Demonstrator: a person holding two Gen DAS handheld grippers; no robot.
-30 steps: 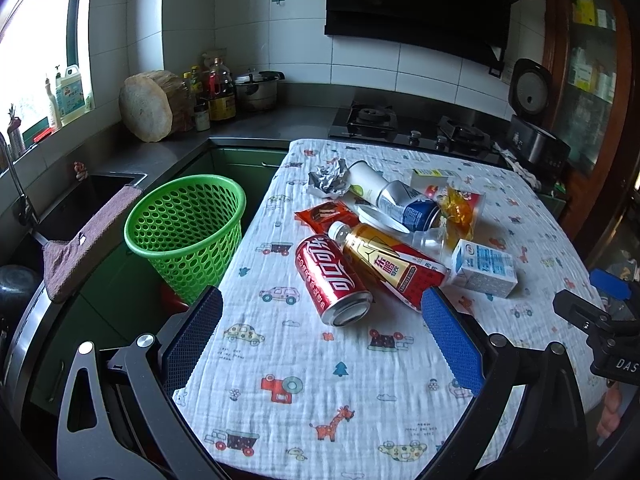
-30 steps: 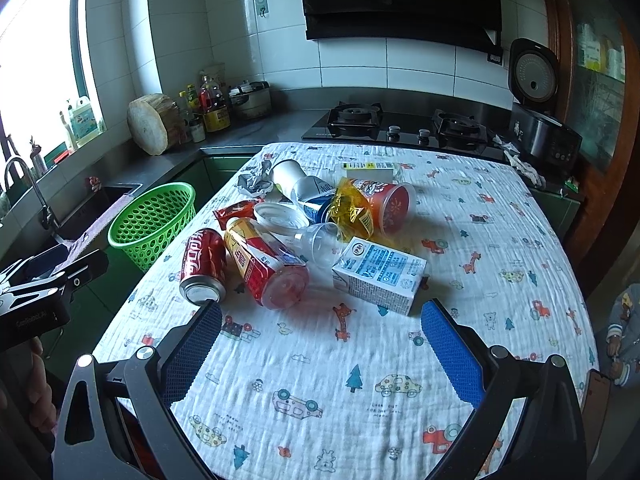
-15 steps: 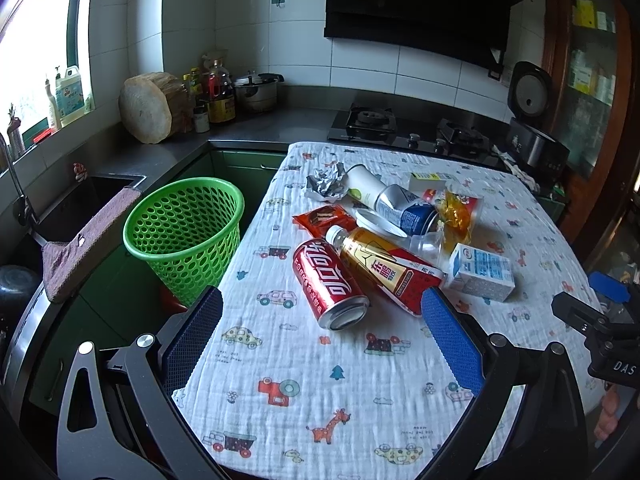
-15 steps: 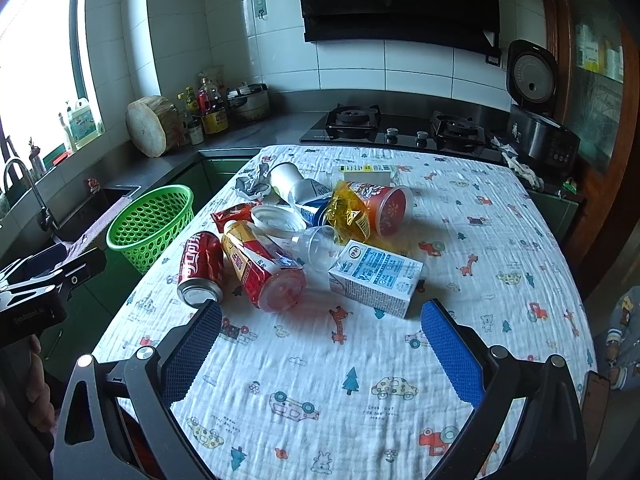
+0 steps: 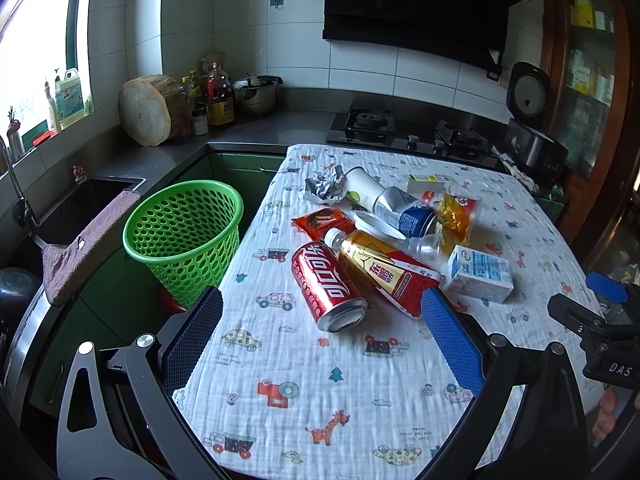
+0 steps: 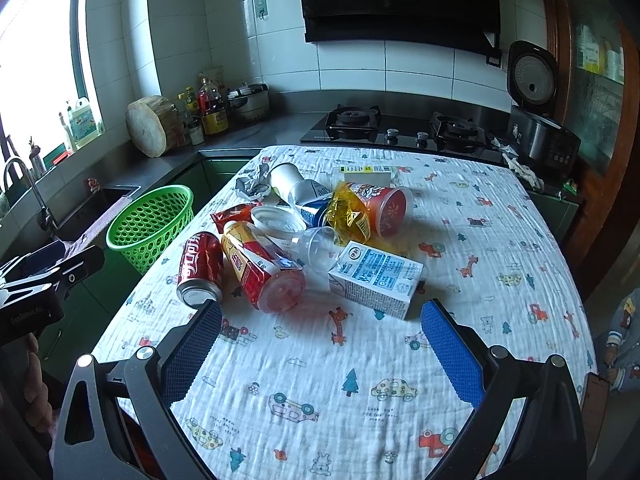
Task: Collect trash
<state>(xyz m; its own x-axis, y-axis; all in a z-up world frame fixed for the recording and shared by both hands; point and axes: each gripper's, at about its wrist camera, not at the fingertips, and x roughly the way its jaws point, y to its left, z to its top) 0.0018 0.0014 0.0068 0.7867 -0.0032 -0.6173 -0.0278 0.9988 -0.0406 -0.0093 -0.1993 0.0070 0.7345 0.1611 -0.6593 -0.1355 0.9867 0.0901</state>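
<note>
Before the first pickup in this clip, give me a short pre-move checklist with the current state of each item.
1. Left gripper open and holding nothing: ok.
2. Right gripper open and holding nothing: ok.
3. Green basket upright, mouth unobstructed, beside the table's left edge: ok.
4. Red soda can lies on its side nearest the left gripper, its near end free, though it touches the bottle: ok.
5. Milk carton lies nearest the right gripper, near side clear: ok.
6. Whether the cans and bottle hold liquid: cannot tell.
</note>
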